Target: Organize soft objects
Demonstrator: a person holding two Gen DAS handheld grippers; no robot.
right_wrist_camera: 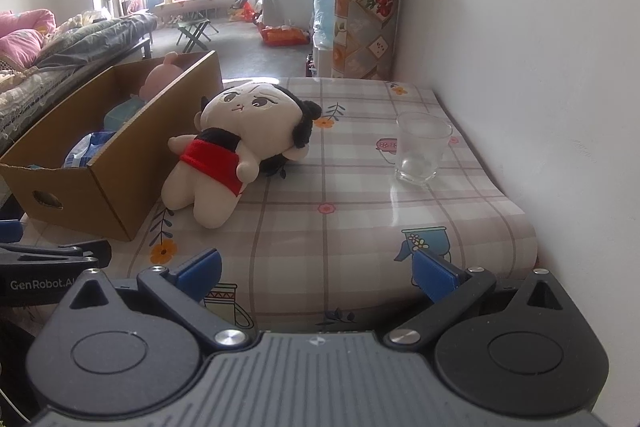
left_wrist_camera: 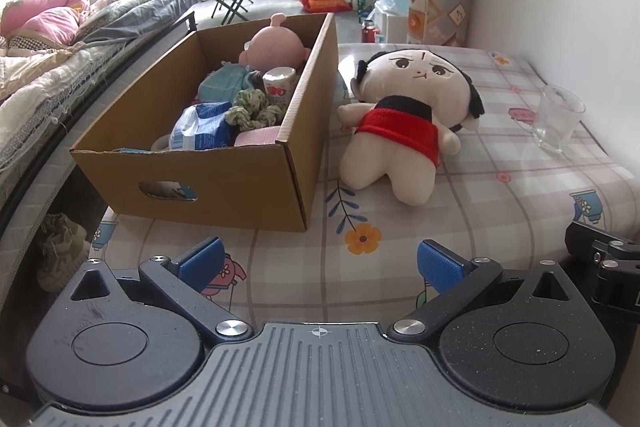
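Plush doll in a red top lies on its back on the checked tablecloth, just beside the right wall of the cardboard box, which sits along the table's left edge and holds a pink plush, a blue-and-white packet, a green-and-white cloth and a small cup. An empty clear glass stands upright near the table's right edge, well apart from the doll. Both tools hover over the near edge with nothing between their blue pads: the left gripper spread wide, the right gripper likewise spread
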